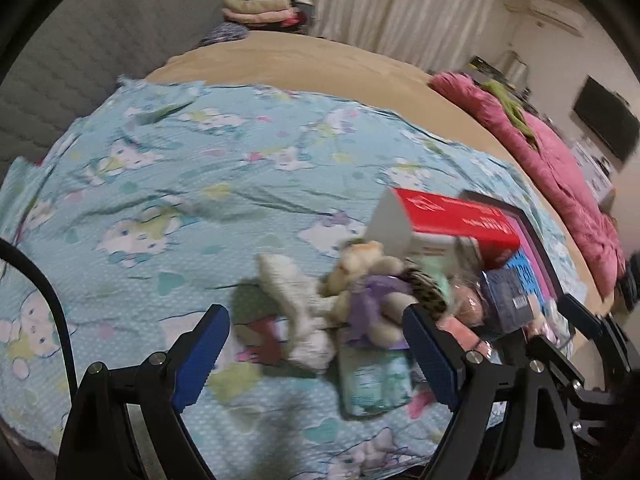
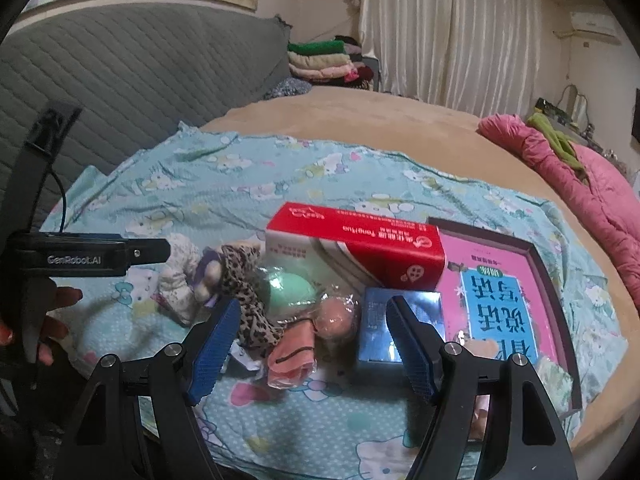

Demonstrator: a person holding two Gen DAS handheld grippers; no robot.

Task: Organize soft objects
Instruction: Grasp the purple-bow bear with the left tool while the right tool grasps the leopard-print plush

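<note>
A heap of small things lies on the blue cartoon-print sheet (image 1: 168, 184). My left gripper (image 1: 316, 356) hovers open over a white plush toy (image 1: 300, 312) and a teddy bear in a purple dress (image 1: 368, 296), touching neither. A pale green packet (image 1: 376, 380) lies just below them. My right gripper (image 2: 316, 352) is open above a leopard-print cloth (image 2: 248, 304), a rolled pink cloth (image 2: 290, 360), and a green ball (image 2: 292, 288) and a pink ball (image 2: 340, 316) in clear wrap. Nothing is held.
A red and white box (image 2: 356, 244) rests tilted behind the heap. Beside it are a small blue box (image 2: 380, 320) and a pink book (image 2: 504, 292) in a dark frame. A pink quilt (image 2: 592, 184) lies along the bed's right edge, and folded clothes (image 2: 320, 60) are stacked behind.
</note>
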